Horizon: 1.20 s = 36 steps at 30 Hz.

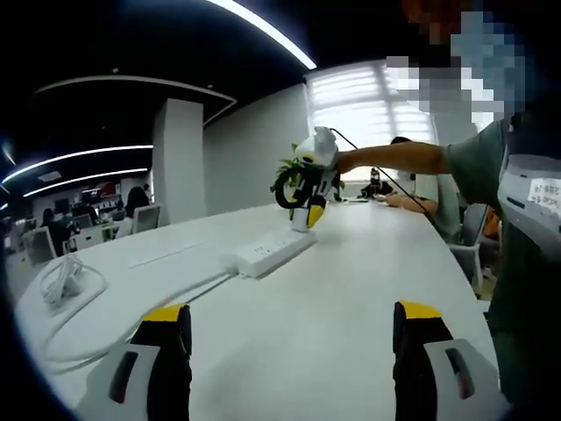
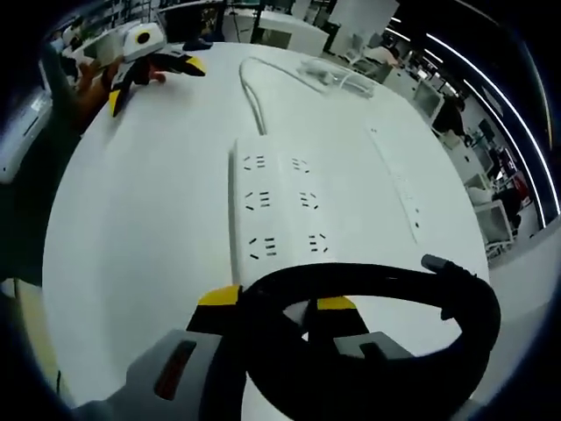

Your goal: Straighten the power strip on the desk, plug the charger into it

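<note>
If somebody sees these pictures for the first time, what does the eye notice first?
The white power strip catches the eye first: it lies flat on the white desk, sockets up, just ahead of the right claw. That claw is shut on a coiled black cable, which loops across the bottom of the right gripper view. In the left gripper view, the left claw stands open, low over the desk.
</note>
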Tool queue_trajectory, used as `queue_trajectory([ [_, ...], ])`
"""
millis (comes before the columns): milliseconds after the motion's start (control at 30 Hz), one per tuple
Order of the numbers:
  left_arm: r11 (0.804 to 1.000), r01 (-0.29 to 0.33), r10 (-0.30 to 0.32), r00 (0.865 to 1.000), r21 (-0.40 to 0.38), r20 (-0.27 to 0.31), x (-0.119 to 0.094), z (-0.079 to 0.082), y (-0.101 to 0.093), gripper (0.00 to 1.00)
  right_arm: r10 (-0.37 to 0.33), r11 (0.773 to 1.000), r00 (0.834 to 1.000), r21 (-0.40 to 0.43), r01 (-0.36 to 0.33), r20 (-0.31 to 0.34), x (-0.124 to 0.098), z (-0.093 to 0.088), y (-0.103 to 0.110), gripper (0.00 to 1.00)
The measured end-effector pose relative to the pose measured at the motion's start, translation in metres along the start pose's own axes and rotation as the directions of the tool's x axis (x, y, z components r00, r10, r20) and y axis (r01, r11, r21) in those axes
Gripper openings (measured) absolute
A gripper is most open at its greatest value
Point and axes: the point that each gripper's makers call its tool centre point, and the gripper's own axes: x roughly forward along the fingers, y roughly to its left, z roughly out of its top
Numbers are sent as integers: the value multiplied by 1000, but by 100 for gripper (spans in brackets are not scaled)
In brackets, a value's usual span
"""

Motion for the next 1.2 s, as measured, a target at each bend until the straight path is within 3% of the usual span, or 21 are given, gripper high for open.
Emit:
queue_trajectory([
  [100,1000,-5,5,1000,-3,6,0,3,3,98,4,999,1000,-46,-5,-22,1,0,1,22],
  [133,1000,-3,3,1000,-2,8,0,4,3,98,-23,1000,999,-14,23,-32,5,-1,-2,22],
  [167,1000,0,0,1000,5,9,0,5,3,98,15,998,1000,-54,-16,-19,5,5,1,22],
  [367,1000,11,-11,1000,11,25,0,8,-1,99,2,999,1000,-38,-3,-26,5,1,1,22],
  [700,999,-43,43,999,4,15,-3,4,9,96,3,999,1000,-39,-4,-19,4,1,0,23],
  [967,999,-32,32,999,9,24,-6,8,5,97,13,1000,1000,-16,-13,-5,4,2,1,25],
  [1200,999,-49,49,999,-1,23,-8,7,8,96,-2,1000,999,17,1,51,6,0,0,27],
])
